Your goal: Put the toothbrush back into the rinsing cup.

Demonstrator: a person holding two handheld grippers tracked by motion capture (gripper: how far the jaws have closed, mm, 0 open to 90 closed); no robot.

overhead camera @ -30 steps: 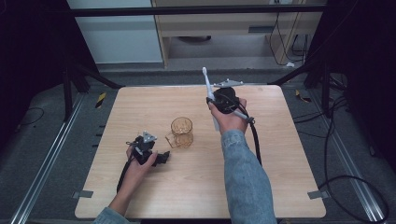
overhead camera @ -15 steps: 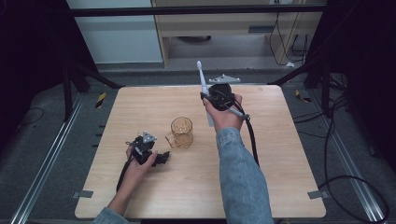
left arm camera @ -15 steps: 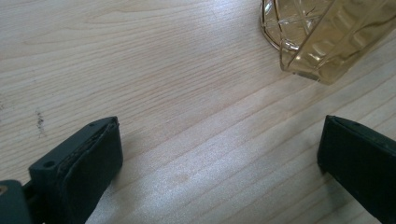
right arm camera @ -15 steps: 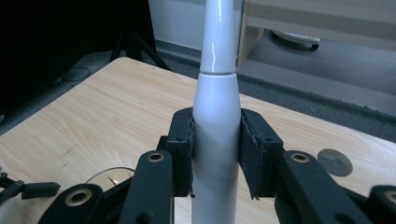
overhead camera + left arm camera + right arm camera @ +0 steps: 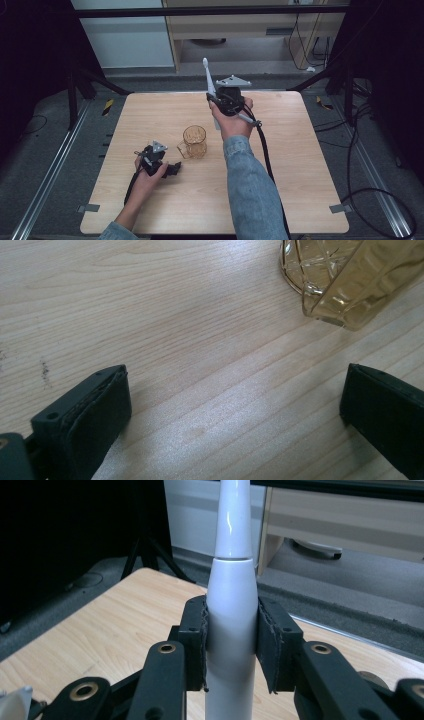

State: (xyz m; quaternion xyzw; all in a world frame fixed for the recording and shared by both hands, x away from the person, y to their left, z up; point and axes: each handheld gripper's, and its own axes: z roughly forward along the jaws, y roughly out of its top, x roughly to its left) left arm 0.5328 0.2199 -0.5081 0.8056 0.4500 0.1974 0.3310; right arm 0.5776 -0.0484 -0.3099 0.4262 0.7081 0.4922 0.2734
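High view: pale wooden table (image 5: 300,165), dark room.

Denim sleeves, black handheld grippers

The right gripper (image 5: 226,100) and left gripper (image 5: 159,162) each carry a grey three-cornered plate, black padded jaws, brass-ringed pivots and a trailing black cable.

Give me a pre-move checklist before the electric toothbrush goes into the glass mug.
1. Right gripper clamped on the white electric toothbrush: ok, fingers press both sides of the handle.
2. Toothbrush upright, head up: ok.
3. Amber glass mug upright on the wooden table: ok.
4. Mug looks empty: ok.
5. Left gripper open beside the mug, not steadying it: not ok.
6. Toothbrush lined up over the mug: not ok, it is held beyond the mug in the high view.
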